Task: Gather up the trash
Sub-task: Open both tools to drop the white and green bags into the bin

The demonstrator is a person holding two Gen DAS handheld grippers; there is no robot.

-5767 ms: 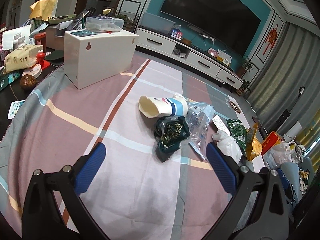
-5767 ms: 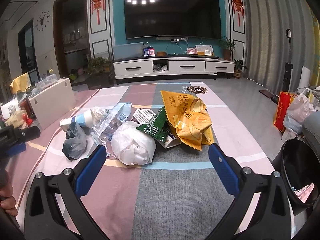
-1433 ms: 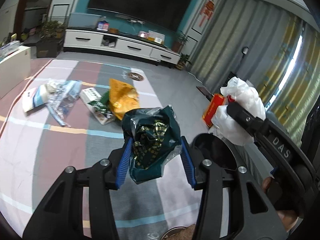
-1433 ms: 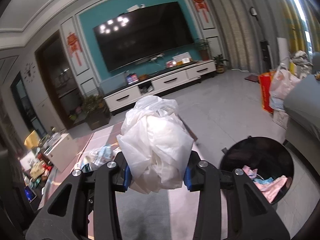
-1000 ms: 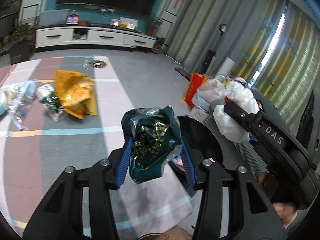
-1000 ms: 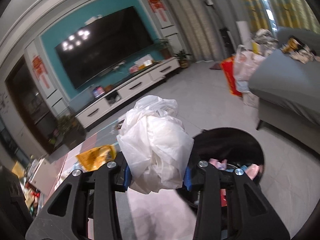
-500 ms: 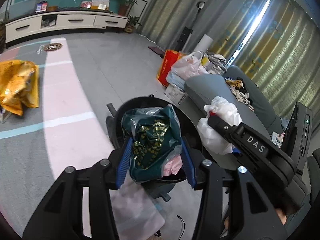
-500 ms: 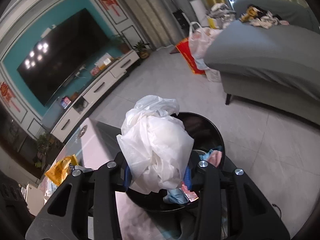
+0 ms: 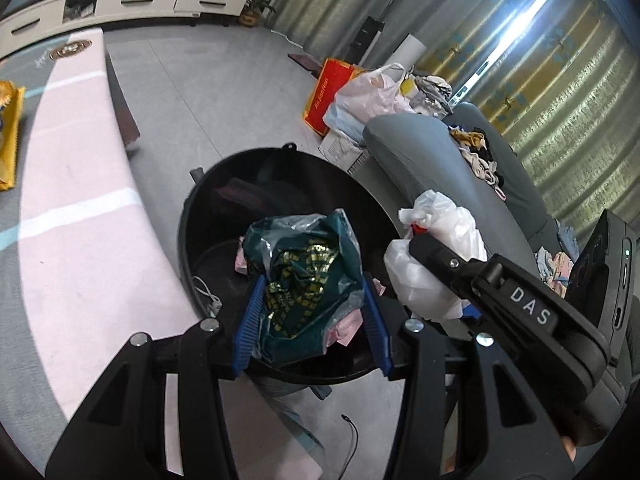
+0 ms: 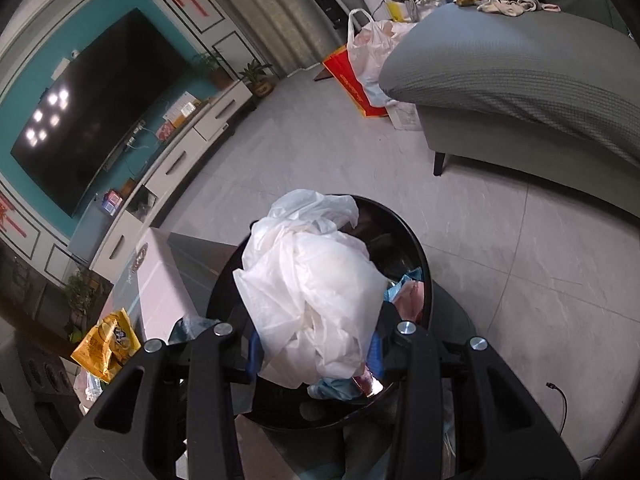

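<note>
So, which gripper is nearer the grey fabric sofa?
Right. The right gripper is over the black round bin's edge beside the sofa; the left gripper is over its table side.

Daylit, curtain gap [image 9: 516, 28] glaring (fisheye-bent edges), sharp focus

We see a grey sofa [image 10: 520, 64] with loose clothes [image 10: 504, 0] on top; beside its end stand a red paper bag [image 10: 352, 80] and a pale plastic bag [image 9: 364, 96]. A dark television [image 10: 92, 120] hangs above a white cabinet [image 10: 188, 152], with potted plants [image 10: 256, 72] nearby.
</note>
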